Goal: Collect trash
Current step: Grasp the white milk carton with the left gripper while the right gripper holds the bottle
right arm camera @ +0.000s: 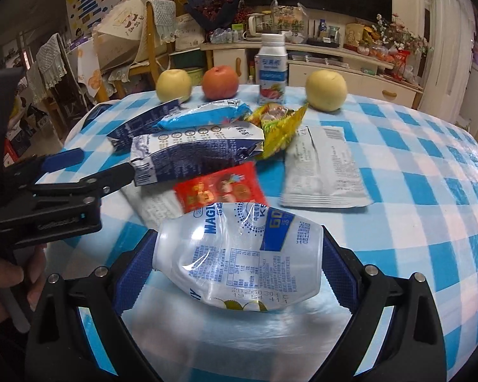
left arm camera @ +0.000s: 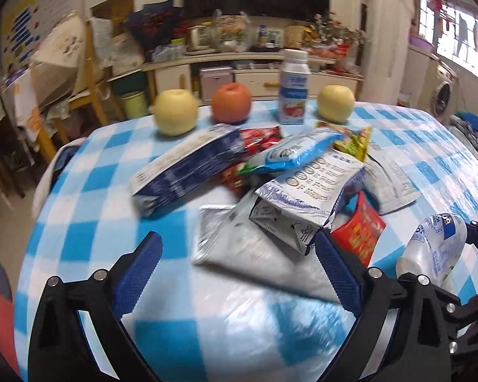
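Only in the right wrist view is the crushed plastic bottle (right arm camera: pixel 239 258) seen whole, clamped between the blue pads of the right gripper (right arm camera: pixel 237 262) above the blue-checked tablecloth (right arm camera: pixel 414 172); in the left wrist view just its upper part (left arm camera: pixel 433 245) is caught at the right edge. The bottle's long axis is laid crosswise between the fingers, neck end against the left pad, base against the right. The left gripper (left arm camera: pixel 237 259) is held wide open with nothing between its pads; the silver pouch (left arm camera: pixel 239 245) is framed in the gap, and the flattened milk carton (left arm camera: pixel 309 197) lies over the pouch's far end. Contact between the right-hand pad and the carton cannot be told. From the right wrist view the left gripper (right arm camera: pixel 106 167) is seen side-on beside the carton (right arm camera: pixel 197 152)
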`<state>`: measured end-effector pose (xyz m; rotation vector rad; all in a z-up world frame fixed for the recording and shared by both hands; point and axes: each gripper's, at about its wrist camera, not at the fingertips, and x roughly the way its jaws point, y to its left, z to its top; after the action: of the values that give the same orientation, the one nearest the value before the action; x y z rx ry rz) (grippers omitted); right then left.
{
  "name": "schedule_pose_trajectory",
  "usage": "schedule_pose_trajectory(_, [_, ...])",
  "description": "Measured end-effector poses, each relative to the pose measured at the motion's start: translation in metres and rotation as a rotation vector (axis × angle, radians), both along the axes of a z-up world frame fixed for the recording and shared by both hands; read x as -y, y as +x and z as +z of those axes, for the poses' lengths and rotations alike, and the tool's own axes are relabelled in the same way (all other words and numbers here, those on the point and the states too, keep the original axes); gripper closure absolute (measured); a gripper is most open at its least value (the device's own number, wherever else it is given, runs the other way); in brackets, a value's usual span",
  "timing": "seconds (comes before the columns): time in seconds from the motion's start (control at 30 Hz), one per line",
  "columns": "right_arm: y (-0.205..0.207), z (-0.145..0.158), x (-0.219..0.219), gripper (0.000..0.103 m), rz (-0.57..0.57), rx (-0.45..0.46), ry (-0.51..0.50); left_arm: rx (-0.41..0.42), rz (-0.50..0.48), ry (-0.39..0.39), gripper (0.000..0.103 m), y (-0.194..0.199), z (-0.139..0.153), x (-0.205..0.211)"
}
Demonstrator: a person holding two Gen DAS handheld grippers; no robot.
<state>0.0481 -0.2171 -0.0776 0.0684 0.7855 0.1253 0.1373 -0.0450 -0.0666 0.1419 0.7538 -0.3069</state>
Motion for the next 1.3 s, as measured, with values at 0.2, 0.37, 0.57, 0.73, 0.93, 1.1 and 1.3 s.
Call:
schedule_pose_trajectory(0.2, [0.006, -0.009, 0.027, 0.008, -0.014, -0.02, 0.018, 0.047, -0.08, -0.022, 0.008, -0.006, 0.012, 0.015])
schedule_pose_trajectory(0.37, [0.008, -0.007, 0.035, 0.008, -0.008, -0.031, 0.071, 0.03, -0.137, -0.011, 0.006, 0.005, 0.007, 0.038])
schedule_pose_trajectory(0.57, [0.006, -0.006, 0.04, 0.008, -0.01, -0.032, 0.073, -0.029, -0.193, 0.025, 0.006, 0.033, -0.011, 0.076])
schedule_pose_trajectory(0.73, [0.007, -0.01, 0.044, 0.008, -0.012, -0.048, 0.088, -0.077, -0.185, -0.005, 0.006, 0.046, -0.02, 0.082])
schedule_pose_trajectory(0.93, [0.006, -0.01, 0.044, 0.008, -0.011, -0.05, 0.094, -0.095, -0.163, 0.0, 0.036, 0.048, -0.022, 0.079])
schedule_pose_trajectory(1.1, [0.007, -0.01, 0.044, 0.008, -0.013, -0.05, 0.093, -0.088, -0.171, -0.009, 0.044, 0.039, -0.018, 0.077])
schedule_pose_trajectory(1.3, [0.007, -0.01, 0.044, 0.008, -0.014, -0.048, 0.09, -0.06, -0.158, -0.028, 0.044, 0.032, -0.009, 0.071])
